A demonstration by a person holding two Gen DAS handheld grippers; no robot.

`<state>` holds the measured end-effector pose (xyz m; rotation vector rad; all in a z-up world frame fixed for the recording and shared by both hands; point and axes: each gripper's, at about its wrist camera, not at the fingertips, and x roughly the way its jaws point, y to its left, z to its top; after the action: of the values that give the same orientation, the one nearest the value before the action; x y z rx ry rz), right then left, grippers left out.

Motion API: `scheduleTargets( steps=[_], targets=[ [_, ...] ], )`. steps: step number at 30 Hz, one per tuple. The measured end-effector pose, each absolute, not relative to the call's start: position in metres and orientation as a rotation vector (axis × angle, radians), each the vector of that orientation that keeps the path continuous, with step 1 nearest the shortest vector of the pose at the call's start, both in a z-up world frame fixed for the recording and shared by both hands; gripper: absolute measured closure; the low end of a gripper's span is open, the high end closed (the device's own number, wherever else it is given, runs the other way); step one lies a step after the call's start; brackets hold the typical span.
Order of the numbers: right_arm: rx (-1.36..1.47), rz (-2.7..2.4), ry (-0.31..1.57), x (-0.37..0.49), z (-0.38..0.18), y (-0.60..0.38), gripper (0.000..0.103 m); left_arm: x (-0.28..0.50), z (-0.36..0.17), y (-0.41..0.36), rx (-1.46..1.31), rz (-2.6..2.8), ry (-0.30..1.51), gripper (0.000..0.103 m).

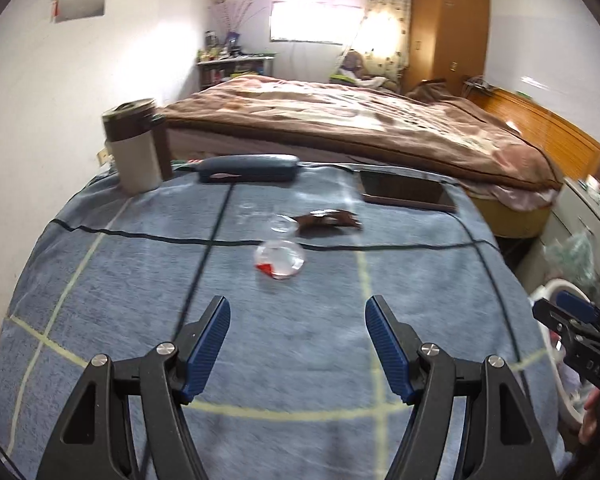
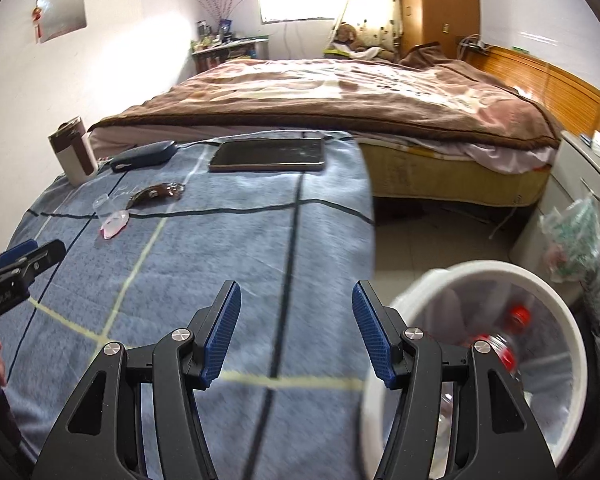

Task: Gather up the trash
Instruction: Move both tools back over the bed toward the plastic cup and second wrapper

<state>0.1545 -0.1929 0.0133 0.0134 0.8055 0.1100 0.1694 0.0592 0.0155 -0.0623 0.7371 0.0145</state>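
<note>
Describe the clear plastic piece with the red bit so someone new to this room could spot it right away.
Start at the blue checked cloth at the foot of the bed. Near its middle, nearer than the brown wrapper, lies the crumpled clear plastic. Only it shows a red patch.

wrappers (image 1: 300,240) mid-cloth (image 1: 140,320) | tablet (image 1: 406,192) behind | bin (image 2: 500,276) right

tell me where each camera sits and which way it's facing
Left wrist: sits on the left tongs, looking forward and down over the blue checked cloth at the clear wrapper; its own open fingers show, plus the right tongs at the right edge.
Right wrist: sits on the right tongs, facing the same way from further right, over the white bin; its open fingers and the left tongs show.
Shared: wrapper, brown wrapper, tablet, mug, bed.
</note>
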Motion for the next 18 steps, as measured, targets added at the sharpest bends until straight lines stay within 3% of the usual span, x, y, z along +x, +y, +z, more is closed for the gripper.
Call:
scheduleTargets(
  steps=[18],
  targets=[
    [-0.049, 0.171, 0.833, 0.206, 0.016, -0.158, 0.043, 0.246, -0.008, 0.077, -0.070, 0.011, 0.803, 0.031]
  ],
)
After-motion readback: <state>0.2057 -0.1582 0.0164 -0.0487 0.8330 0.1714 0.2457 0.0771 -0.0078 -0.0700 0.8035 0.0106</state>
